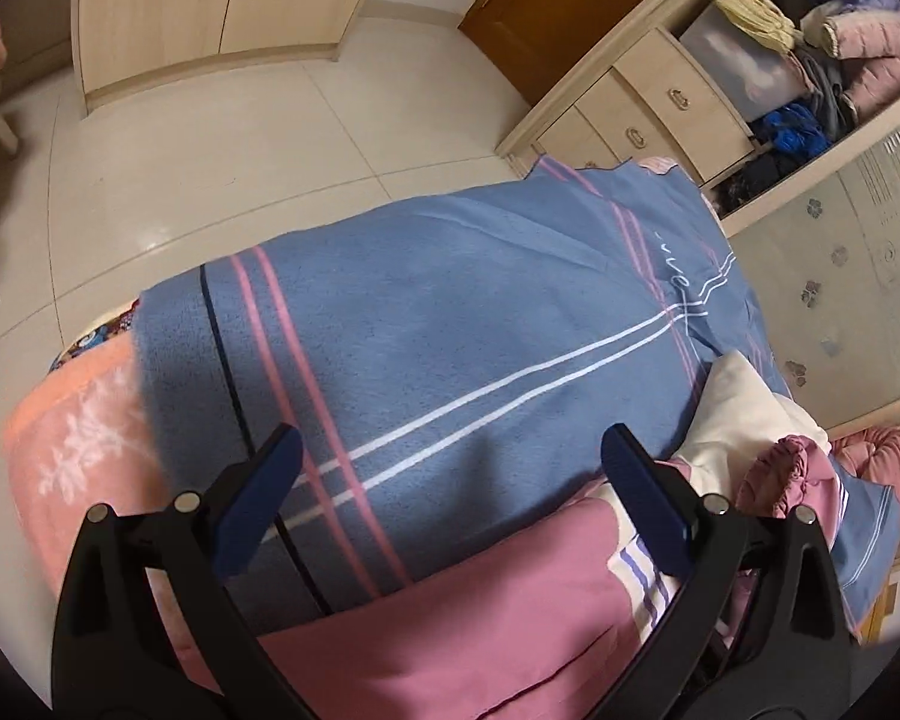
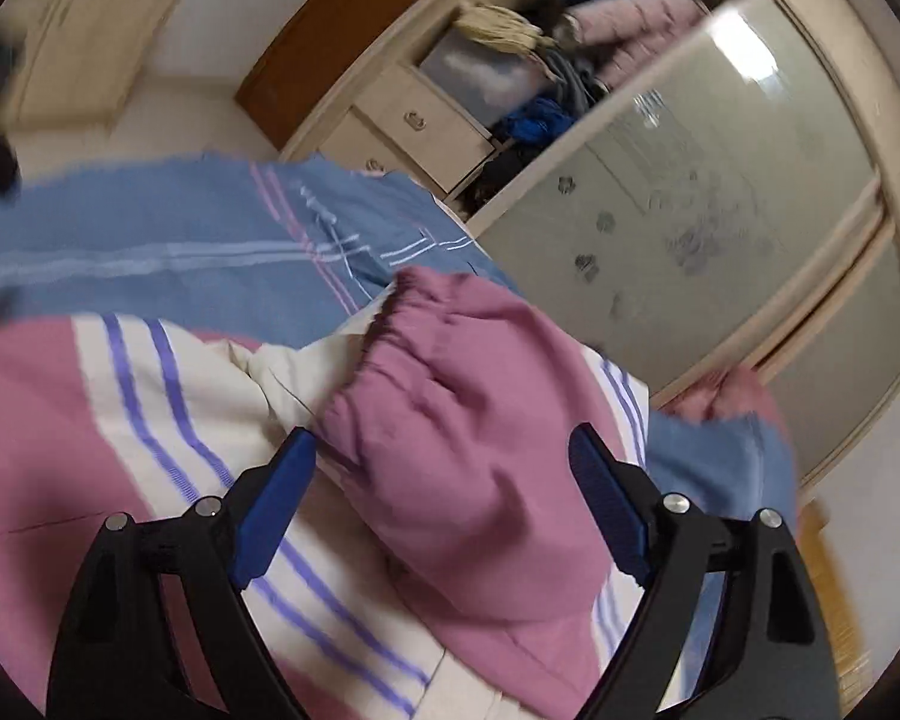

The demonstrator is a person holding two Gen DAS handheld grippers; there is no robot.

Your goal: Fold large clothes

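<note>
Left gripper (image 1: 450, 474) over blue blanket (image 1: 450, 312), right gripper (image 2: 444, 480) straddling pink jacket (image 2: 468, 396), both jaws wide, holding nothing.

The wide flat blue fleece blanket with pink and white stripes (image 1: 450, 324) offers bare surface ahead of the spread left gripper (image 1: 450, 501). To its right, the bunched cream lining and mauve elastic cuff (image 1: 774, 468) rise as a lump. The mauve padded sleeve (image 2: 468, 420) fills the gap between the right gripper (image 2: 444, 495) fingers. Beyond the bed, glossy cream floor tiles (image 1: 210, 138) lie open up to the pale wood wardrobe drawers (image 1: 642, 108)
</note>
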